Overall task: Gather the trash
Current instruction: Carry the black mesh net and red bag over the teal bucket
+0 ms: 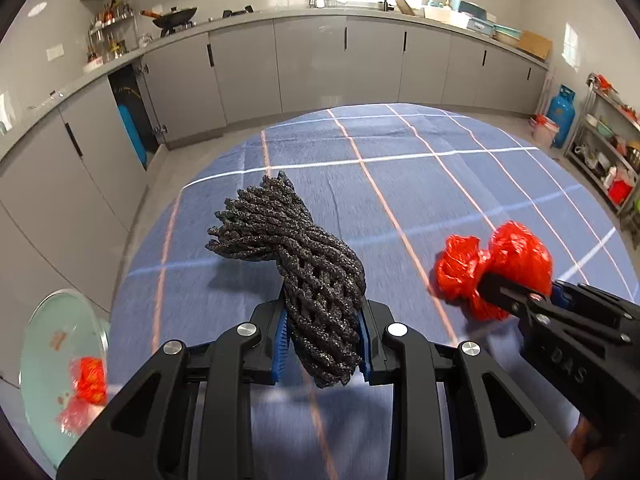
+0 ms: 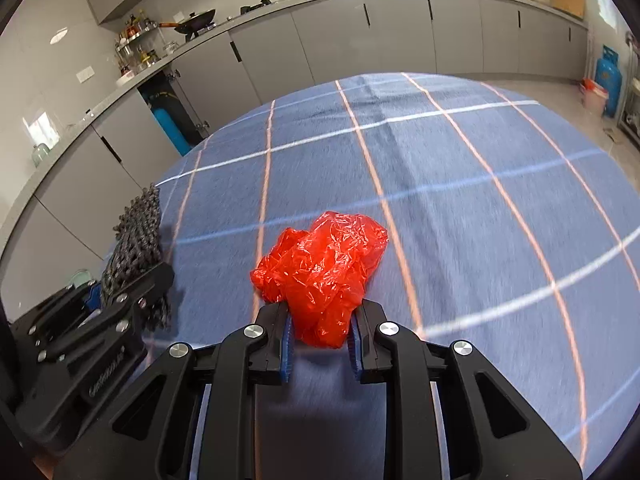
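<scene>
Over a table draped in a blue checked cloth (image 1: 440, 184), the left gripper (image 1: 322, 340) clamps a bundle of black foam netting (image 1: 304, 264) between its blue pads, while the right gripper (image 2: 322, 344) pinches a crumpled red plastic bag (image 2: 324, 264). A pale green bin (image 1: 44, 360) at the table's left edge holds more red plastic.

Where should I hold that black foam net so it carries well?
Keep to its bunched lower end, as the left gripper does now: the black foam net is narrowest there and squashes between the pads. Come from below its fanned-out far end, jaws across the bundle.
</scene>
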Motion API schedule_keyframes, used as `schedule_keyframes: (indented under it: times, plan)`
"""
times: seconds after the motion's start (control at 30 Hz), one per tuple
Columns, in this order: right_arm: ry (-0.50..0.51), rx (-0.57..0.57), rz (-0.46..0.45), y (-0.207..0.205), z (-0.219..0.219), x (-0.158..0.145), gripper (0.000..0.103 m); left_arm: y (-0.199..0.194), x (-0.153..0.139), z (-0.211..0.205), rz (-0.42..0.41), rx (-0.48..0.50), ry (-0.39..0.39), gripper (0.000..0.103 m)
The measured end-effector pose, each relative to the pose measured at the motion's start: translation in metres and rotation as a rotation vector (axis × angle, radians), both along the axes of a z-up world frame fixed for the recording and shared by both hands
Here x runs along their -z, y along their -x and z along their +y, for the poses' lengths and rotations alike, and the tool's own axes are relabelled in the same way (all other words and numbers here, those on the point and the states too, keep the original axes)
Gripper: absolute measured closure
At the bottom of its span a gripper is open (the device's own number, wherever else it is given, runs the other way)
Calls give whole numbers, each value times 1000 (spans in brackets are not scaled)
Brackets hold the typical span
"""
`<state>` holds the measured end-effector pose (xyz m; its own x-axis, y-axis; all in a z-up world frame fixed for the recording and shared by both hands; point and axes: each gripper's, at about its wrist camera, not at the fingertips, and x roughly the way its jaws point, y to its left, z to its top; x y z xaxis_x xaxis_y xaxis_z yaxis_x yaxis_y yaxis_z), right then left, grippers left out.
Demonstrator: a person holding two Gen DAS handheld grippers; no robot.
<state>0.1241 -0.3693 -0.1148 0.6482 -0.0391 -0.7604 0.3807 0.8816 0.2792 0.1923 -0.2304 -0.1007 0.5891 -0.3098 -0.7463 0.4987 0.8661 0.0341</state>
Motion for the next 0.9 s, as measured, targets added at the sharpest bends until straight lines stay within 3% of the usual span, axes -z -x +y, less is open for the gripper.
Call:
schedule_keyframes:
  times: [0.43,0.9]
  plan:
    - [-44,17,-23,51,40,-3,80,68,-3,48,-4,-6,55,76]
    - [-3,-24,-42,84,87,-8,80,118,-7,99,-36,-14,69,77]
